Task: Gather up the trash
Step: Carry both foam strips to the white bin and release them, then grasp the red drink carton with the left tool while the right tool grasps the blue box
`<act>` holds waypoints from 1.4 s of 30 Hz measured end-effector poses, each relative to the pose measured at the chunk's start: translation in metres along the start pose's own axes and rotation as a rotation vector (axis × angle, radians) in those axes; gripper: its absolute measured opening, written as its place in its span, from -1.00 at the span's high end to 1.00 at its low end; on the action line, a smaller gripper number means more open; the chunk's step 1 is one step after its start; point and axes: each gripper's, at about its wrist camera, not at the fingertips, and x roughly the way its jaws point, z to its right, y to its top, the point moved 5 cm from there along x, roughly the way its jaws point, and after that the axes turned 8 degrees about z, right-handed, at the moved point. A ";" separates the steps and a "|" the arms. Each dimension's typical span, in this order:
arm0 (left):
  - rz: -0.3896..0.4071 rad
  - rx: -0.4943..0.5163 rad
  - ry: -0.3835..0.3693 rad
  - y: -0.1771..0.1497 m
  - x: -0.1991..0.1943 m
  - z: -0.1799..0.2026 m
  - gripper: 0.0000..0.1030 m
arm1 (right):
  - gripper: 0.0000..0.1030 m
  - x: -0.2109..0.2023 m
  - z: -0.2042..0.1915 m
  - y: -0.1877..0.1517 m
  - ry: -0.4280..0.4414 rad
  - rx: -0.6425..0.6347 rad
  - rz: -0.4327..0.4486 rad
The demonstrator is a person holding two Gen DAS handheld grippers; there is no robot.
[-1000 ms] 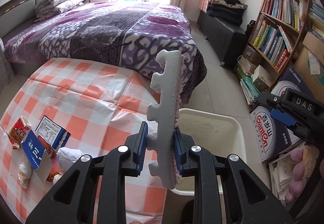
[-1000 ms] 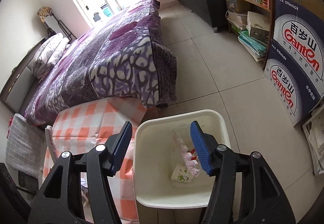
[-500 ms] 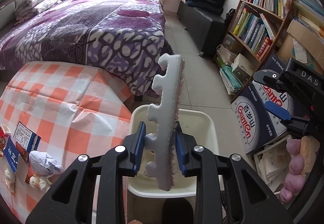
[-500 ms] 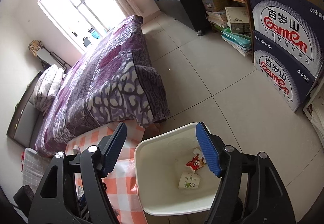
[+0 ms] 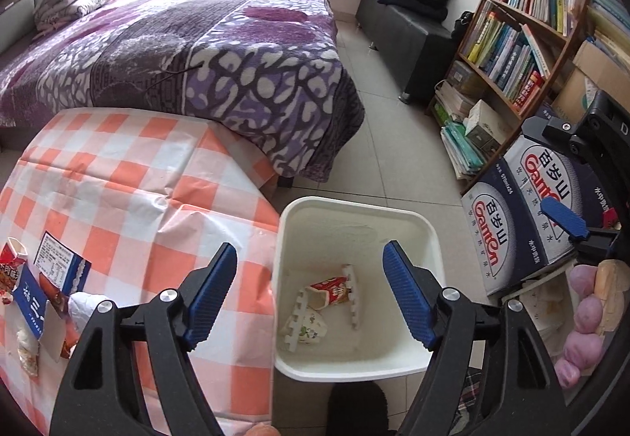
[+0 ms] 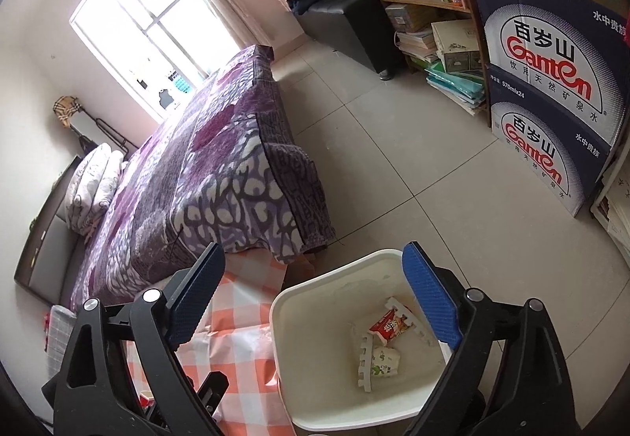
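Gone from the left gripper (image 5: pixel 309 292) is the white foam strip (image 5: pixel 351 296), which now lies in the white bin (image 5: pixel 429 235) just off the checked table's right edge, leaning lengthwise against the far wall beside a red wrapper (image 5: pixel 330 288). Both sets of jaws have just been opening; the left gripper and the right gripper (image 6: pixel 313 302) stand spread and empty above the bin.

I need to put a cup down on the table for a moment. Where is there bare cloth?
The checked tablecloth is bare from the bed side down to its corner beside the white bin. The crowded part is the left edge, where the blue carton, a red wrapper and crumpled paper lie together.
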 end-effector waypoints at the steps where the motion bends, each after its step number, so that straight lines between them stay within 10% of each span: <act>1: -0.001 0.001 0.018 -0.001 -0.001 -0.009 -0.49 | -0.75 0.002 -0.006 -0.004 -0.004 -0.016 -0.006; 24: -0.127 -0.004 0.485 -0.022 -0.029 -0.275 -0.60 | -0.77 0.047 -0.158 -0.147 0.049 -0.477 -0.246; 42: -0.465 -0.034 0.427 -0.068 -0.001 -0.408 -0.60 | -0.85 0.036 -0.284 -0.313 0.512 -1.005 -0.548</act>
